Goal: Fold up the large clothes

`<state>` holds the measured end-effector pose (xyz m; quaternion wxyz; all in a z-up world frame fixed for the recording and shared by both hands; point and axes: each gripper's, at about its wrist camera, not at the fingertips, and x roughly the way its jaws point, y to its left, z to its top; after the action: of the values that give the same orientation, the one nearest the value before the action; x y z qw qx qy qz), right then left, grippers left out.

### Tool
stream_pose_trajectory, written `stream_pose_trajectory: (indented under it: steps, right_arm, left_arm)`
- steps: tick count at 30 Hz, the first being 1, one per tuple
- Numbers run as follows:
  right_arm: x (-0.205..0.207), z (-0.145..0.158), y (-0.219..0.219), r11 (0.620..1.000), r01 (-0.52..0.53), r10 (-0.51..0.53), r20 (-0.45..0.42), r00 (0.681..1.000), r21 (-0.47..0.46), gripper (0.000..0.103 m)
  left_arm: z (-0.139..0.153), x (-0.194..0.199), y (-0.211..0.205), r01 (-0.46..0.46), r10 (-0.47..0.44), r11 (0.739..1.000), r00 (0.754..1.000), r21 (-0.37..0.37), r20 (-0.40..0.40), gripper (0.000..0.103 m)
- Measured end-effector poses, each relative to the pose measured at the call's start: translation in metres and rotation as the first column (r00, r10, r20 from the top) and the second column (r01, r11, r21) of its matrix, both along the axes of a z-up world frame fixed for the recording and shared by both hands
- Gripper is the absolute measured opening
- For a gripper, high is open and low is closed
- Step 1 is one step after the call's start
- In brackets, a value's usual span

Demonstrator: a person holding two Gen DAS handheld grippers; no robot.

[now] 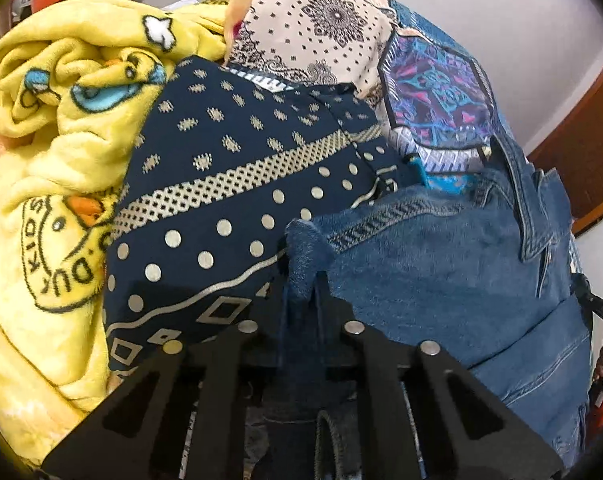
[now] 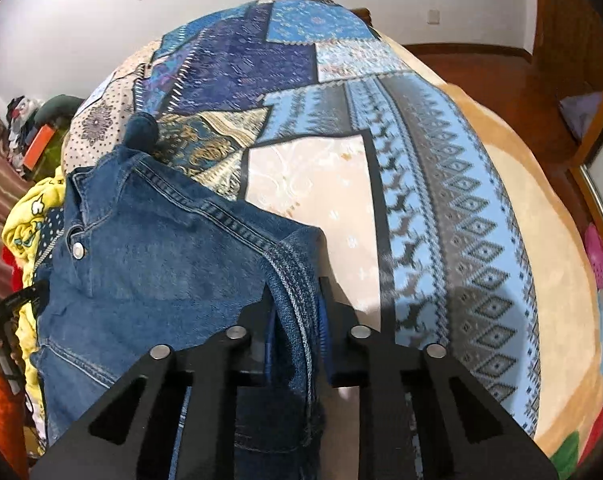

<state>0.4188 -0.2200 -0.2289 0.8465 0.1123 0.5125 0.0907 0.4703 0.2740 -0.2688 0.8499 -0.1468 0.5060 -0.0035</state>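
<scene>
A blue denim jacket [image 2: 153, 256] lies on a bed with a patchwork bedspread [image 2: 441, 184]. My right gripper [image 2: 295, 292] is shut on the jacket's shoulder seam, the cloth pinched between the black fingers. In the left wrist view the same jacket [image 1: 441, 272] hangs to the right, and my left gripper [image 1: 301, 280] is shut on its other shoulder edge. The collar [image 1: 533, 208] shows at the right there. The other gripper [image 2: 5, 312] shows at the left edge of the right wrist view.
A navy dotted garment [image 1: 229, 184] and a yellow duck-print fleece blanket [image 1: 49, 168] are heaped left of the jacket. A beige blanket [image 2: 541, 240] edges the bed. Wooden floor [image 2: 501, 72] and a white wall [image 2: 61, 32] lie beyond.
</scene>
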Motion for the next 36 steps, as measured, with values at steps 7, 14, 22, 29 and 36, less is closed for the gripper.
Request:
stream_pose_trajectory:
  steps: [7,14,22,29,36]
  right_arm:
    - [0.024,0.03,0.017,0.994,-0.055,0.06,0.051,0.997,-0.093,0.013]
    - [0.053,0.054,0.036,0.99,-0.052,0.069,0.128,0.989,-0.132,0.013]
    - [0.073,0.016,0.047,0.983,-0.044,0.057,0.064,0.996,-0.178,0.016]
    - [0.068,-0.002,0.036,0.973,-0.027,0.025,-0.01,1.0,-0.227,0.053]
    - [0.037,0.034,0.032,0.965,-0.041,0.046,0.014,0.999,-0.258,0.06]
  left_arm:
    - [0.035,-0.004,-0.003,-0.021,0.017,0.998,0.997,0.052,0.071,0.007]
    - [0.056,0.007,0.007,-0.055,0.046,0.994,0.995,0.092,0.091,0.007]
    - [0.022,0.025,0.004,-0.04,0.039,0.985,0.999,0.166,0.013,0.007]
    - [0.012,0.027,-0.001,-0.033,0.042,0.973,0.999,0.228,-0.034,0.045]
    - [0.045,0.003,-0.018,0.006,-0.003,0.968,1.0,0.252,-0.015,0.053]
